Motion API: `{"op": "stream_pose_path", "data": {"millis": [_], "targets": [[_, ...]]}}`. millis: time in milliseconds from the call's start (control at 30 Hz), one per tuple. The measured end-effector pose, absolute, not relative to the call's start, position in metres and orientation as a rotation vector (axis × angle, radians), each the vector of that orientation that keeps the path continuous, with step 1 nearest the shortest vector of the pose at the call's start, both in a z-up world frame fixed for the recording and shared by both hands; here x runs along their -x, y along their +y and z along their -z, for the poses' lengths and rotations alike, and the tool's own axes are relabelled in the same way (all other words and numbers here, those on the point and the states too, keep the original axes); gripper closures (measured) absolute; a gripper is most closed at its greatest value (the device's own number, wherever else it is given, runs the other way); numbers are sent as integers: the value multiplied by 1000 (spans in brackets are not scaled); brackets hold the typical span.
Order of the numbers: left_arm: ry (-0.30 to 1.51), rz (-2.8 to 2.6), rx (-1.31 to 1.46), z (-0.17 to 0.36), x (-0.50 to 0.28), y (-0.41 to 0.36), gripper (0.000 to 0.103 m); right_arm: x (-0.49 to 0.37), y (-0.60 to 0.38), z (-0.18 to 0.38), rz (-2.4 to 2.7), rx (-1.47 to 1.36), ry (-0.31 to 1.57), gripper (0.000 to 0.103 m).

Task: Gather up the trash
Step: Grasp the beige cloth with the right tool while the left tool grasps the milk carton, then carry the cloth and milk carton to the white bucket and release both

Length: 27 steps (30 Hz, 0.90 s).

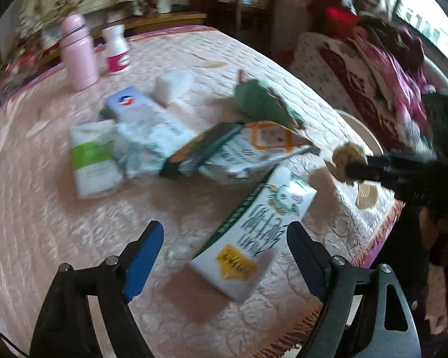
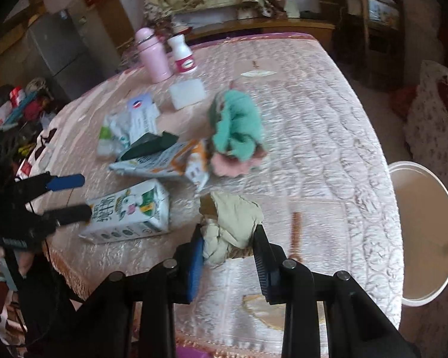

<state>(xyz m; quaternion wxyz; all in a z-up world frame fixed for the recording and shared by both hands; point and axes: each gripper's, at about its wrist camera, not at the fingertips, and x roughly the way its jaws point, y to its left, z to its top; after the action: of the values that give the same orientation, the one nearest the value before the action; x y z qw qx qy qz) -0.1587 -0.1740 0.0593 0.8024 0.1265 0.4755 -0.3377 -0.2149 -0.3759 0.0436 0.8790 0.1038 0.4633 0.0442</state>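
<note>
Our left gripper [image 1: 224, 244] points steeply down with its jaws spread wide, nothing pressed between them. Our right gripper [image 2: 228, 246] tilts downward too, its jaws pinched on something.

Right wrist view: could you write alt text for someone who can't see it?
The right gripper is closed on a crumpled beige wad over a pink quilted table. The left gripper stands open at a milk carton; a white bucket waits beside the table.
</note>
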Motion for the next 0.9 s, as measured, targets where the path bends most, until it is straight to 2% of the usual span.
{"op": "stream_pose_path", "data": {"millis": [267, 333, 367, 400, 500, 900], "targets": [[1049, 703, -388, -36, 165, -204, 20, 218, -381, -45, -78, -227, 974, 70], [1069, 680, -353, -34, 167, -203, 31, 220, -379, -44, -78, -223, 974, 70], [1076, 673, -328, -35, 168, -201, 41, 222, -378, -44, -79, -222, 973, 70], [1085, 658, -312, -36, 169, -200, 44, 222, -378, -45, -82, -223, 971, 70], [1092, 638, -240, -41, 173, -193, 47, 222, -375, -45, -88, -220, 969, 70], [1024, 653, -159, -77, 188, -204, 47, 223, -376, -55, -80, -227, 932, 70]]}}
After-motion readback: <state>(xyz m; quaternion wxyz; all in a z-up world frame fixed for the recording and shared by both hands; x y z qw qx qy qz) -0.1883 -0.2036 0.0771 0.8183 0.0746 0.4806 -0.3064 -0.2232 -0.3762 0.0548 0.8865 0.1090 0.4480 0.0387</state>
